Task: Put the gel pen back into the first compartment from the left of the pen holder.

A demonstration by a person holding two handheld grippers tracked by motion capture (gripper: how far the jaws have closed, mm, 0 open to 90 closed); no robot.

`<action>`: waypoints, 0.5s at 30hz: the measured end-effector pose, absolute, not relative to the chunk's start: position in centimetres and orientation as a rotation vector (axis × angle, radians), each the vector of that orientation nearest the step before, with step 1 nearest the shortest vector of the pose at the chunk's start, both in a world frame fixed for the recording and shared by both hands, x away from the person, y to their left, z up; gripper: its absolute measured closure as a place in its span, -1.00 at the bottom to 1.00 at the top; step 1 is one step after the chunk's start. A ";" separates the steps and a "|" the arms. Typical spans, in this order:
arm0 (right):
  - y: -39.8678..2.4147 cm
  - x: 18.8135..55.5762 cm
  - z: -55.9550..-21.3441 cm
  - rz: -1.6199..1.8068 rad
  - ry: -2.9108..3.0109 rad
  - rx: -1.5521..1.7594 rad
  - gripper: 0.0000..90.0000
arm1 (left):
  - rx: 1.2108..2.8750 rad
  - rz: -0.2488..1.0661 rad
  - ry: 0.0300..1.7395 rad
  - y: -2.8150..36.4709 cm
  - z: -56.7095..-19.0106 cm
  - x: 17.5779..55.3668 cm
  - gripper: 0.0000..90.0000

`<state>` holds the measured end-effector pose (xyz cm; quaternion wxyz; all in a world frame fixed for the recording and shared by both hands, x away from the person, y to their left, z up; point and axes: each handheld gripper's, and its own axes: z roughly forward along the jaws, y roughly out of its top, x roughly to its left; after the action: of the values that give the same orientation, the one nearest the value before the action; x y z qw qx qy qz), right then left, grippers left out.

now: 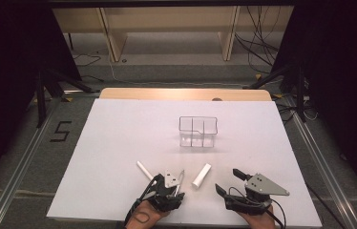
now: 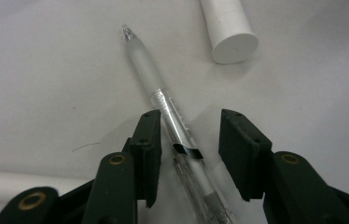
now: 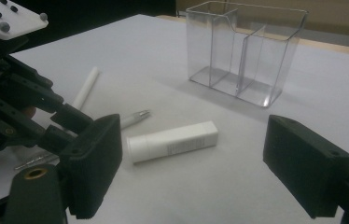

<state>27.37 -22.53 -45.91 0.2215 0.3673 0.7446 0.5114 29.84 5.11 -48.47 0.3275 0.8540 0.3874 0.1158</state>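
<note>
Left tool [image 2: 189,128]: jaws straddle the clear pen [image 2: 172,121] lying on the bench [image 2: 46,70], one pad touching, not clamped | Right tool [image 3: 191,163]: wide open, empty | Risk: your off-centre squeeze could roll the pen toward the white tube [image 2: 228,32].

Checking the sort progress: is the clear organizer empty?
Empty: the clear organizer shows bare compartments; the pen lies flat on the table.

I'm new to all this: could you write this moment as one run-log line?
left gripper: open around clear plastic pen | right gripper: open, empty | white tube: lying on table
</note>
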 end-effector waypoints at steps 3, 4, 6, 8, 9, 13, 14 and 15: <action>-22.5 27.4 -45.9 1.412 2.059 1.015 -0.54 | 2.235 0.315 1.014 5.2 -48.5 29.8 0.35; -22.5 27.4 -45.9 1.414 2.059 1.015 -0.54 | 2.232 0.319 1.021 5.2 -48.5 29.8 0.39; -22.5 27.3 -45.9 1.411 2.060 1.013 -0.54 | 2.232 0.321 1.021 5.2 -48.5 29.8 0.43; -22.5 27.3 -45.9 1.408 2.062 1.010 -0.54 | 2.228 0.327 1.025 5.3 -48.6 29.8 0.48; -22.5 27.3 -45.9 1.408 2.062 1.009 -0.54 | 2.230 0.333 1.021 5.3 -48.6 29.8 0.49; -22.5 27.3 -45.9 1.409 2.063 1.009 -0.54 | 2.221 0.332 1.032 5.3 -48.6 29.8 0.53; -22.5 27.3 -45.9 1.409 2.063 1.009 -0.54 | 2.220 0.332 1.034 5.3 -48.6 29.8 0.53; -22.5 27.3 -45.9 1.410 2.061 1.011 -0.54 | 2.218 0.332 1.036 5.3 -48.6 29.8 0.55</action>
<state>27.33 -22.48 -45.91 0.2218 0.3658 0.7460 0.5104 29.83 5.32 -48.60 0.3291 0.8477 0.3961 0.1271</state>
